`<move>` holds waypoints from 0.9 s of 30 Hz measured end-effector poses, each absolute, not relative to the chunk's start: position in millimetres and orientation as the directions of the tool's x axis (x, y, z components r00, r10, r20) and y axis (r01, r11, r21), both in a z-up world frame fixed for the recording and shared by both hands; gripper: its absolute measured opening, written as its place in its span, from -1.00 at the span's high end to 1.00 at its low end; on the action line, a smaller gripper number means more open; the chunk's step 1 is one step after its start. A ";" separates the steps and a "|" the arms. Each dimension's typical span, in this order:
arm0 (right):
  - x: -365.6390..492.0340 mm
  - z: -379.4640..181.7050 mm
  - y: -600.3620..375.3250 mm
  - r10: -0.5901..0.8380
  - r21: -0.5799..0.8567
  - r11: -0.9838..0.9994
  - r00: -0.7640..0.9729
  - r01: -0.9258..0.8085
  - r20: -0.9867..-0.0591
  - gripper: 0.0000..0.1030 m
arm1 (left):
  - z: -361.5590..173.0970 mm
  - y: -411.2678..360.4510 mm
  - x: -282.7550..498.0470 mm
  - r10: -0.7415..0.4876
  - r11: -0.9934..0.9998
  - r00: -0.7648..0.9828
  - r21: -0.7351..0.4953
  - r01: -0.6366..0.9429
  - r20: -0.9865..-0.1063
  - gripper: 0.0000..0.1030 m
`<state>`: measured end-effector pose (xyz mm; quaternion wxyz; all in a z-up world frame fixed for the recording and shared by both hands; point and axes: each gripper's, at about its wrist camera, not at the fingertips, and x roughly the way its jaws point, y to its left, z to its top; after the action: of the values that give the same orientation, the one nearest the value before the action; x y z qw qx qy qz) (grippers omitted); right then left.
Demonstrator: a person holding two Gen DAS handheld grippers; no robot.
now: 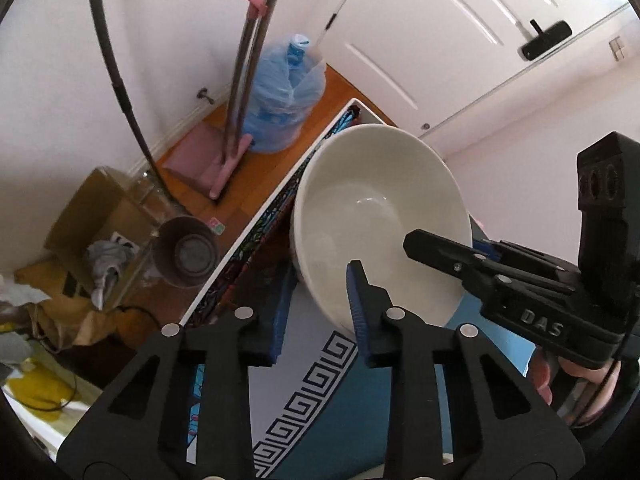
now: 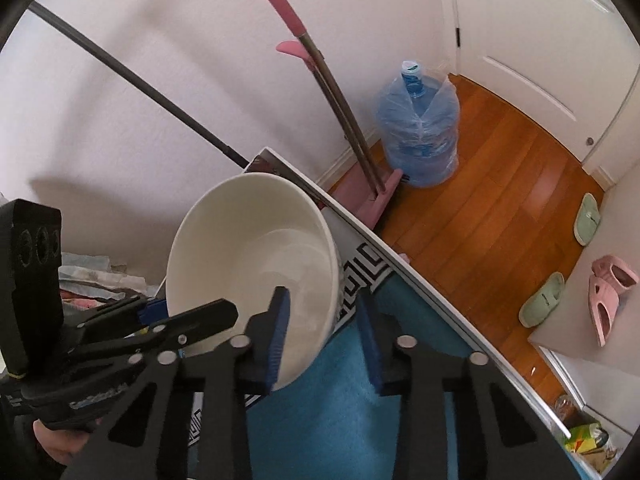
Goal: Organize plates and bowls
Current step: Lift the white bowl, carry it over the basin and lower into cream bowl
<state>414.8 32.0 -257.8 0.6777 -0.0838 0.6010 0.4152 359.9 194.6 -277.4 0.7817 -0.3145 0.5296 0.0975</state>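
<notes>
Two black two-finger grippers with blue pads meet at one large, glossy cream ceramic bowl (image 1: 380, 216), tilted above the teal and white key-patterned cloth (image 1: 320, 392) on the table. From the left wrist view, the left gripper (image 1: 316, 312) straddles the bowl's near rim: one pad inside the wall, the other outside, jaws parted, not visibly pinching. The right gripper (image 2: 324, 336) does likewise on the opposite rim, one pad inside, one outside with a clear gap, so it is not clamped. Both look equally near; the bowl lies straight ahead between them. Its inside is clean and empty. Beyond stand a pink-handled mop (image 2: 320, 80) and a blue water jug (image 2: 420, 136).
</notes>
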 end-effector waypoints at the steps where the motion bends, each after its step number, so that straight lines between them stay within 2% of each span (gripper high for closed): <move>1: 414.8 -258.4 32.5 0.460 0.379 0.640 -0.062 -0.669 -0.886 0.67 | -277.4 194.6 360.1 -0.178 0.783 0.421 -0.387 -0.487 -0.889 0.53; 5: 414.6 -258.5 32.6 0.465 0.378 0.637 -0.056 -0.672 -0.883 0.67 | -273.1 188.0 362.4 -0.128 0.817 0.410 -0.330 -0.472 -0.903 0.53; 15: 405.0 -239.9 18.0 0.496 0.373 0.667 0.010 -0.645 -0.869 0.68 | -246.4 175.4 360.8 -0.088 0.870 0.444 -0.286 -0.402 -0.892 0.53; 27: 348.6 -148.9 -52.2 0.506 0.311 0.782 0.258 -0.539 -0.823 0.68 | -161.9 115.7 328.5 -0.158 0.946 0.541 -0.283 -0.157 -0.826 0.53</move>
<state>348.6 -52.2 -148.9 0.7930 -0.0164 0.5122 0.3294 328.5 115.7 -161.9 0.8622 -0.1642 0.4793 -0.0001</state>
